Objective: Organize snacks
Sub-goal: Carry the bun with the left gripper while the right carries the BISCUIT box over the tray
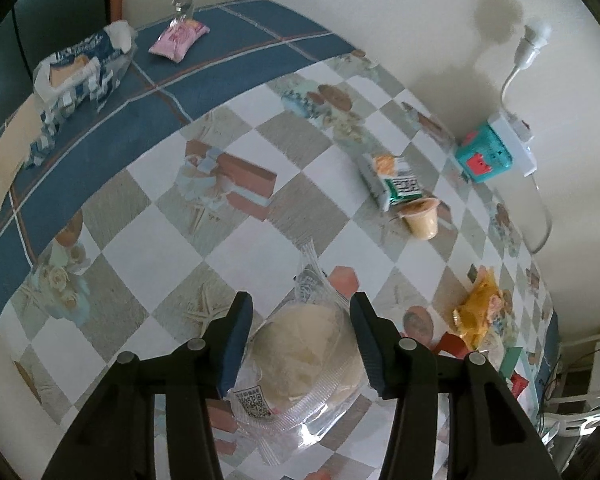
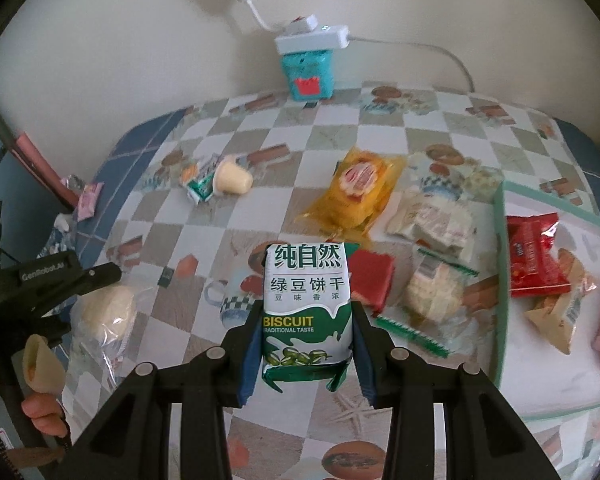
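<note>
The left gripper (image 1: pixel 300 344) had its fingers (image 1: pixel 236 344) clenched on a clear-wrapped bun (image 1: pixel 300 340), held above the checkered counter (image 1: pixel 228 256). The right gripper (image 2: pixel 306 344) grasped a green biscuit pack (image 2: pixel 306 300) upright, left of the tray (image 2: pixel 500 280) holding other snacks.

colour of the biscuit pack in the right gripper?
Biscuit pack: white upper half, dark green lower half, green lettering. Clearest in the right wrist view.
</note>
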A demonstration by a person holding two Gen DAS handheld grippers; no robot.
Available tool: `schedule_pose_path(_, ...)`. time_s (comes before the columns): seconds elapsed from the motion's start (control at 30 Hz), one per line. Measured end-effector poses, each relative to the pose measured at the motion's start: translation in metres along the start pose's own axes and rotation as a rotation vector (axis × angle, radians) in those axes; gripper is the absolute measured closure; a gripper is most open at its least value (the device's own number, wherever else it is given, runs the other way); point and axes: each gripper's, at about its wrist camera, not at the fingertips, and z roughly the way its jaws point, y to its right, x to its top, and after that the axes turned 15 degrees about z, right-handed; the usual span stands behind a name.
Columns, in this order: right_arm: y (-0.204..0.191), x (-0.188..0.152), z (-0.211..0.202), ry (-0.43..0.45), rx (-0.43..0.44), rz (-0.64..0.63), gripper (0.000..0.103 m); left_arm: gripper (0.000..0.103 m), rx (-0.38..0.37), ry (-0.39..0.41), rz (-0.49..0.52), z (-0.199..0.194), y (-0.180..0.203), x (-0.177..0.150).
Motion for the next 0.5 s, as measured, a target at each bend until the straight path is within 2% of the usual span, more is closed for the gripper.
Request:
schedule_pose_path(0.2,0.022,0.014,-0.014,0.038,0.01,0.053,0.061,0.051,0.005,0.02,0.05,-0.011,0.022,0.002)
schedule_pose_path(0.33,0.043,0.025,-0.024,0.065,0.014,0.105,0.061,0.051,-0.048,0.023,0.1,-0.016,0.046,0.0)
schedule_pose_path(0.5,0.07,0.037,-0.037,0.108,-0.001,0.161,0.061,0.051,-0.055,0.025,0.173,-0.02,0.081,-0.004)
